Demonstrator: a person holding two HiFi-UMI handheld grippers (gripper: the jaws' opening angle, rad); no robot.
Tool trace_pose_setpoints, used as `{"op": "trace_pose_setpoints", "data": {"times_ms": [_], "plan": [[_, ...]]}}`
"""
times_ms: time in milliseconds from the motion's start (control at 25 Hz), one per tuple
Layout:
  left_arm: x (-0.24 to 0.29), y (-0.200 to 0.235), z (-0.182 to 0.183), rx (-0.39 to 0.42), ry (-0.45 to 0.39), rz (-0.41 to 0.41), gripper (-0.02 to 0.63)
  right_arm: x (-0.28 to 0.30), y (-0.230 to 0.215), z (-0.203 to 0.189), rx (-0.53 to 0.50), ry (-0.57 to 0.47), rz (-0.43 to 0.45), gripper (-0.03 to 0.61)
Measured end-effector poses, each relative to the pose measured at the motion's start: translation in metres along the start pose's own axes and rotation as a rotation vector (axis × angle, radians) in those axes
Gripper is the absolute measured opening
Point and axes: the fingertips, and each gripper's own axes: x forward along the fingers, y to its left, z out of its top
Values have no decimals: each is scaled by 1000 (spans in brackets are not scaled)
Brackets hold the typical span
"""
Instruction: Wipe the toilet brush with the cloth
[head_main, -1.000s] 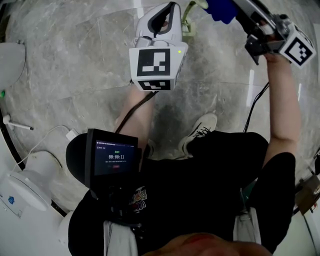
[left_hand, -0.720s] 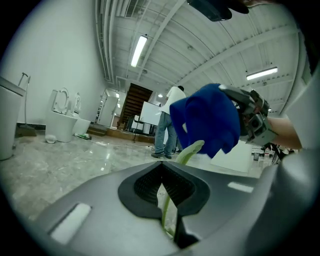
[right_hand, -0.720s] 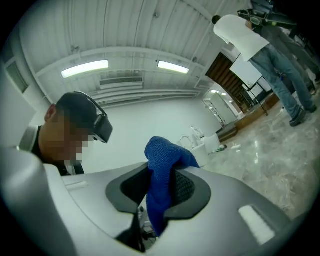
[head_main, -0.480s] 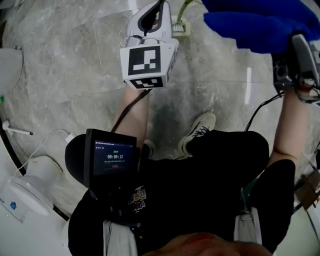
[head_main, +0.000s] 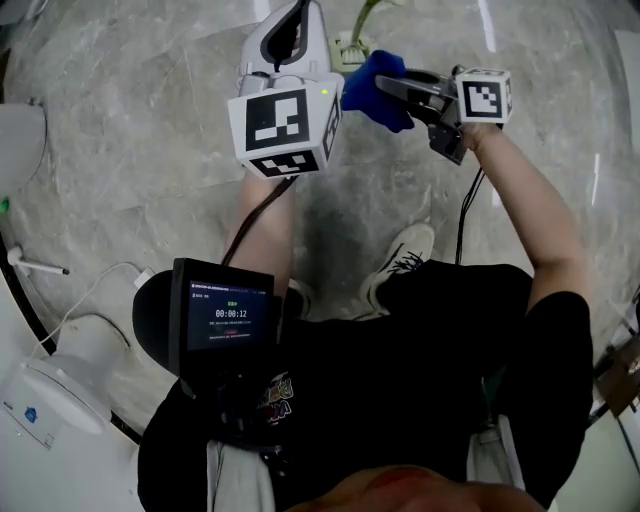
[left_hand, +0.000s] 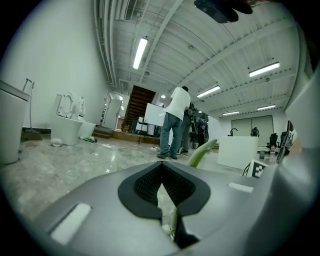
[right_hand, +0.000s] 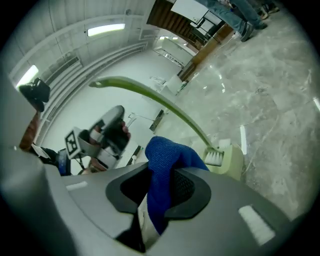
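1. Risk: we judge the cloth (right_hand: 167, 150) could slip from the pinch, since only a fold is caught. A hard push on the thin-handled toilet brush (right_hand: 150, 97) may tip it and its holder (right_hand: 232, 161).
2. Right gripper (right_hand: 161, 172): fingers narrow, clamped on the cloth. Brush just beyond their tips, not touching.
3. Left gripper (left_hand: 160, 164): fingers closed tip to tip, empty. Brush beyond them.

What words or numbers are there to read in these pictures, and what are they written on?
"00:00:12" on the small screen at the person's chest.
Small lines above and below it on that screen: too small to read.
Print on the black shirt: too blurred to read.
Marker cubes: black-and-white squares only, no words.
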Motion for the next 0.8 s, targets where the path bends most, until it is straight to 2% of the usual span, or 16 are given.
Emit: {"op": "trace_pose_setpoints", "data": {"times_ms": [160, 320, 520, 800], "plan": [[0, -2, -1, 2, -4, -6, 14, 19, -45, 3, 62, -34, -77, 89], [-3, -1, -2, 17, -16, 3, 14, 12, -68, 19, 84, -80, -165, 89], [-3, -5, 3, 92, -31, 4, 14, 4, -35, 48, -25, -136, -104, 88], [0, -6, -7, 71, -2, -10, 14, -10, 28, 82, -139, -226, -74, 89]]}}
